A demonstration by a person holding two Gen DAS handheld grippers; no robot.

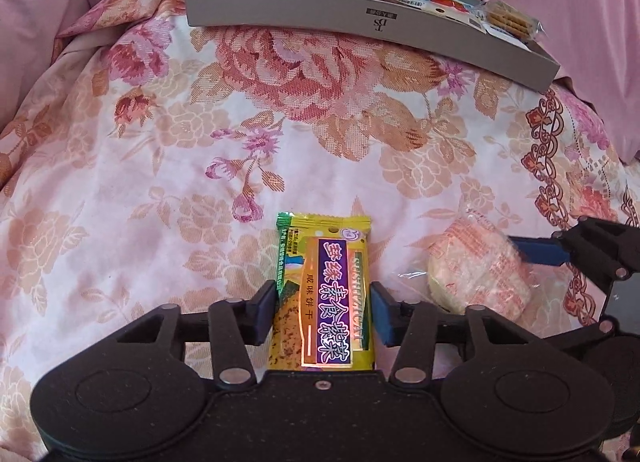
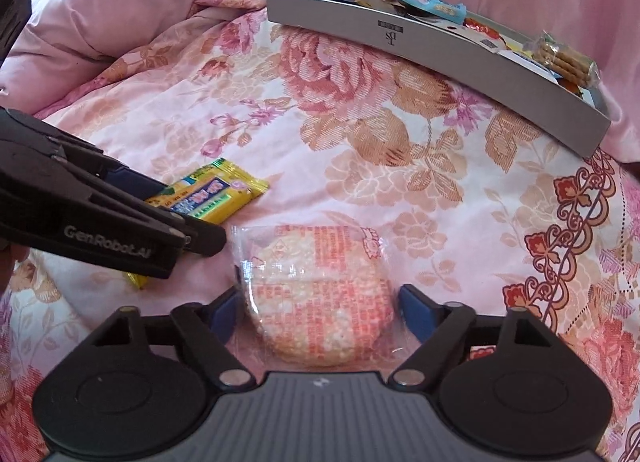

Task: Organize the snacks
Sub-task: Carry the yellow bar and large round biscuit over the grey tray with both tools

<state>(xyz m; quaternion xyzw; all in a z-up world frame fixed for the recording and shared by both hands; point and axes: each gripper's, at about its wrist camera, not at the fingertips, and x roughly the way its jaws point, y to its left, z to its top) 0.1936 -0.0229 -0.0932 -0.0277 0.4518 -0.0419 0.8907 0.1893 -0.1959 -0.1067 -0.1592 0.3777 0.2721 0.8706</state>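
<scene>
My left gripper (image 1: 324, 308) sits low on the quilt (image 1: 160, 166) w/ the yellow biscuit packet (image 1: 324, 294) between its fingers. Both blue pads touch the packet's long edges, so I read it as clamped. Packet's long axis runs straight along the fingers; its crimped green-yellow end points fwd, past the tips, other end back under the gripper body.

My right gripper (image 2: 318, 308) straddles the rice cracker pack (image 2: 320, 294), which lies flat on the quilt. Fingers are spread wide; the pads stand at the wrapper's edges w/ a small gap each side, not squeezing as far as I can see. Round cracker, so no clear long axis; clear wrapper's flat seal end points fwd, beyond the tips.

The 2 snacks lie near each other, side by side.

Well ahead of both finger pairs: grey box (image 1: 360, 28), long side facing me, holding other snacks incl. a cookie stack (image 1: 508, 20) at its right end.
</scene>
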